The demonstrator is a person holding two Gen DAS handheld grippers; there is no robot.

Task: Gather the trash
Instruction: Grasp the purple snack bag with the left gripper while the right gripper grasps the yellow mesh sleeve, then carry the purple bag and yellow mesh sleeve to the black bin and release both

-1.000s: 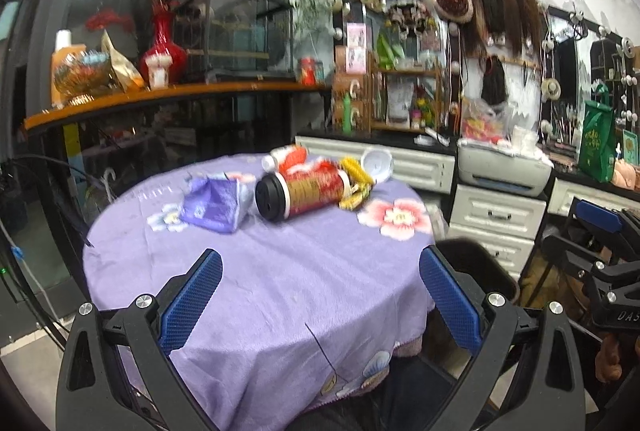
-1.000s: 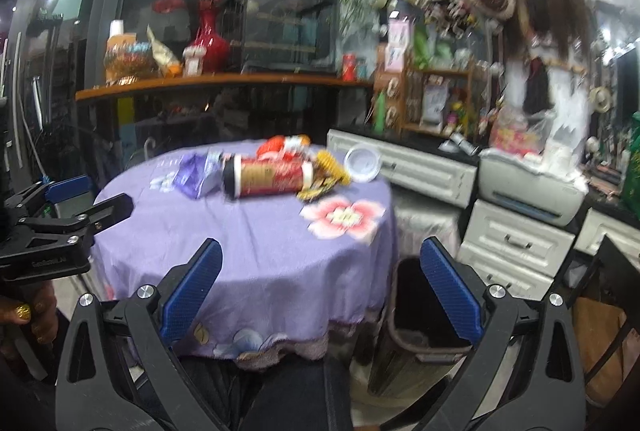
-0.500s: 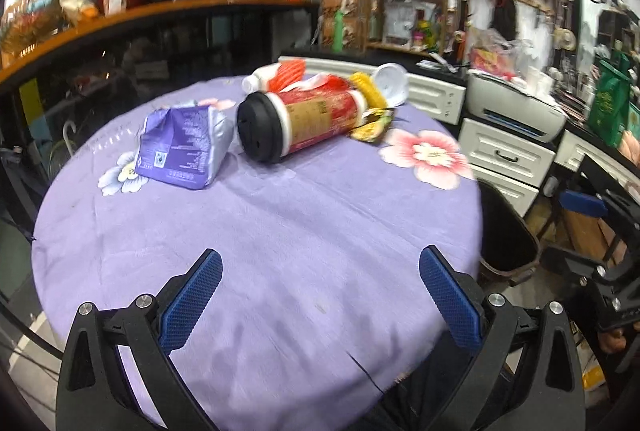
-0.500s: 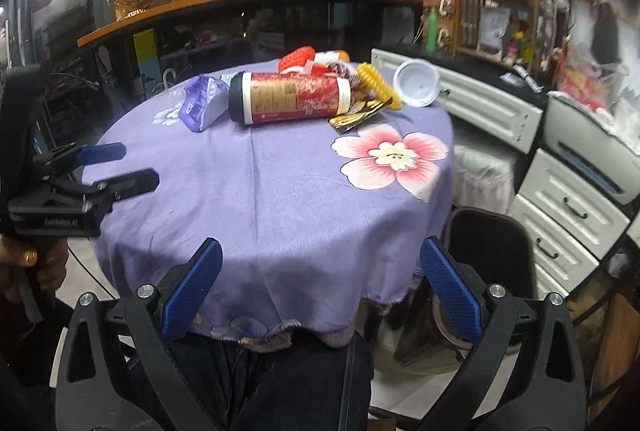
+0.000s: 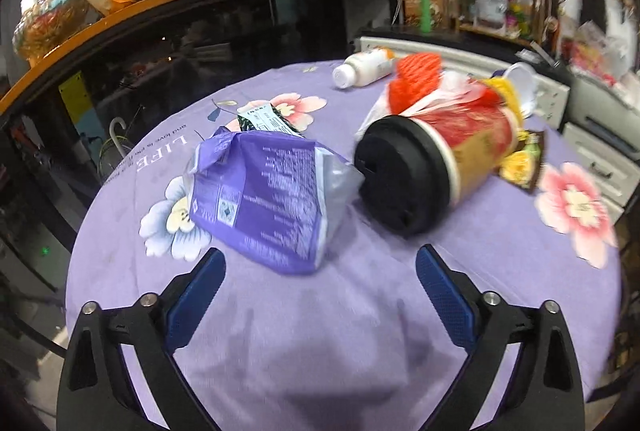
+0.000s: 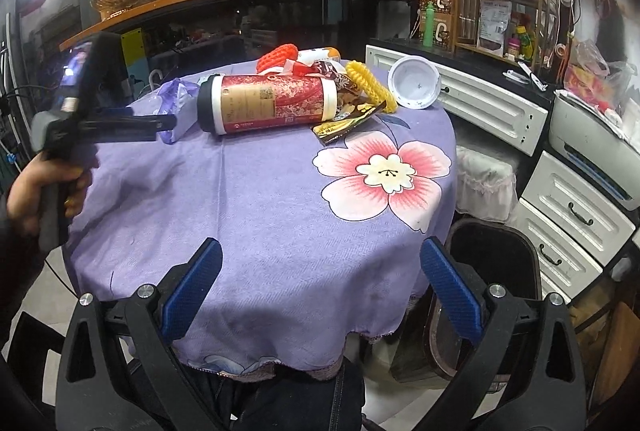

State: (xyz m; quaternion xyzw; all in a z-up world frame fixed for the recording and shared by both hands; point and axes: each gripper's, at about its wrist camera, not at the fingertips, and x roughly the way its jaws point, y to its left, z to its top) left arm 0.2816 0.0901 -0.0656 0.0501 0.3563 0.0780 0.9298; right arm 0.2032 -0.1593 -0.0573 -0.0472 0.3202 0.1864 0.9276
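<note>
Since the earlier frame the left gripper (image 5: 320, 283) has pushed in across the worktop (image 5: 360, 331), so the purple wrapper (image 5: 264, 191) now lies just ahead of its blue fingers, which stand wide apart and hold nothing. The wrapper rests crumpled on the purple flowered cloth, its right edge touching the black lid of the red canister (image 5: 436, 167), which lies on its side. Behind the canister sit an orange-red mesh piece (image 5: 416, 79) and a white bottle (image 5: 364, 67), also lying down near the far edge. In the right wrist view, the right gripper (image 6: 320, 291) hangs over the near rim of the worktop, its jaws likewise spread and empty. From there the canister (image 6: 272, 103) shows its full length, with a yellow coil (image 6: 372, 83) and a dark snack packet (image 6: 344, 123) at its white end, and a white cup (image 6: 412, 83) on its side just beyond. A black bin (image 6: 492, 259) stands on the floor beside the worktop, to the right.
</note>
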